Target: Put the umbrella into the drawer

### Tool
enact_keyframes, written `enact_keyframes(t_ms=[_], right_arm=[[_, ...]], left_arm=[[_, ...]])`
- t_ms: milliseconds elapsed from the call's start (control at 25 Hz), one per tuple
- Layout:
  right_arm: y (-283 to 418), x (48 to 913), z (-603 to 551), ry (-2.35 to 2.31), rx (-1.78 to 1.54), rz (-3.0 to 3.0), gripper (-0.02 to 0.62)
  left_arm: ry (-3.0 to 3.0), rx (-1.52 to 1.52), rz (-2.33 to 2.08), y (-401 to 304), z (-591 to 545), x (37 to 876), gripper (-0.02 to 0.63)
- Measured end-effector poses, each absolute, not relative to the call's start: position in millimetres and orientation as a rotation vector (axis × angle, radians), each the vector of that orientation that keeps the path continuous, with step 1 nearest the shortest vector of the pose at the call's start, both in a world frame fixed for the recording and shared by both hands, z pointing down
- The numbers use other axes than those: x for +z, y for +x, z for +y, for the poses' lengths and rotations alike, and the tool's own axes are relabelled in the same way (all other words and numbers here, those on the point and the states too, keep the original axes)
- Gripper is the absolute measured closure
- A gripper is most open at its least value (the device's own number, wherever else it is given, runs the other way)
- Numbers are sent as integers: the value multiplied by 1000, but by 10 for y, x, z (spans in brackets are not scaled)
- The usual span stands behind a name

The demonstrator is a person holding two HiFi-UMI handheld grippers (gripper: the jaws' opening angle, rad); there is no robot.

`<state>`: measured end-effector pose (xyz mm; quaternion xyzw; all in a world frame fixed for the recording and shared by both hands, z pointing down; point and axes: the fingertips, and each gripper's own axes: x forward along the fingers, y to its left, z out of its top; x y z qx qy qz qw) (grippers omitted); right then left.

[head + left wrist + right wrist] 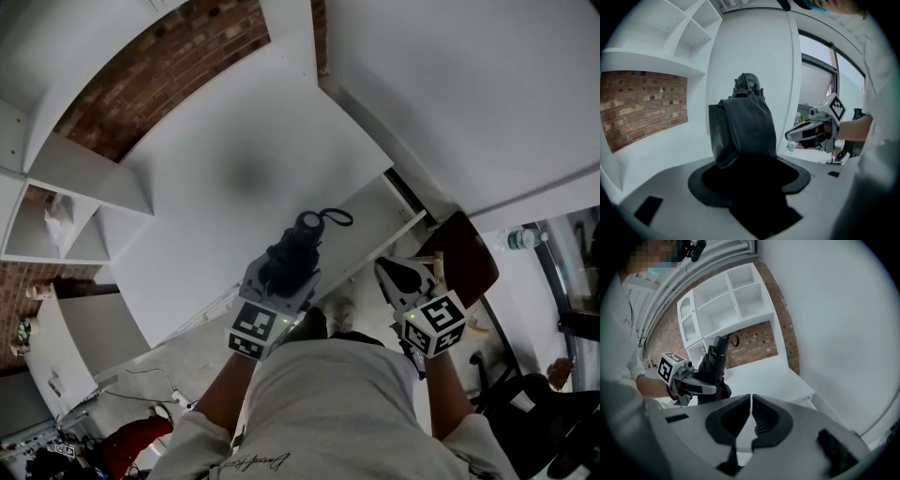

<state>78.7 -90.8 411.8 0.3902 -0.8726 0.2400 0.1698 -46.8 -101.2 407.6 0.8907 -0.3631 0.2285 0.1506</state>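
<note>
Furthest left, the white shelves (66, 225) stand well apart from the action and pose no hazard.

Next comes the left gripper (281, 277). Its jaws stand wide and are clamped round the folded black umbrella (302, 234), which sticks up and forward over the white top (234, 141), handle end away from the person. The hold looks to sit on soft fabric near the lower end. That is the main risk, I judge: cloth can slide under the pads, and with most of the length beyond the grip, the umbrella could droop or twist as it is lowered.

The loop (336, 217) at the handle hangs free. It could snag on the drawer's front edge and drag the umbrella askew.

To the right of that, the drawer (375, 220) appears pulled out below the top's edge. It looks long and narrow, so the umbrella must go in lengthwise. Brought in crosswise or steeply, it would likely jam on a wall or stick out, and a bump might push the drawer shut.

The right gripper (386, 272) hovers near the drawer with its jaws pressed together and nothing between them. Idle and close, it could knock the drawer or get in the umbrella's way.

The chair (469, 258) at far right is clear of both.
</note>
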Motion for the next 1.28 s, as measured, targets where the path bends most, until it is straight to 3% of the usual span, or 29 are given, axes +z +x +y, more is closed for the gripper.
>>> enact_keyframes(t_ms=[1280], right_arm=[[633,4620,-947,1093,813,-2414,565]], left_arm=[[2442,1028,-854,-488,-1016,5480,330]])
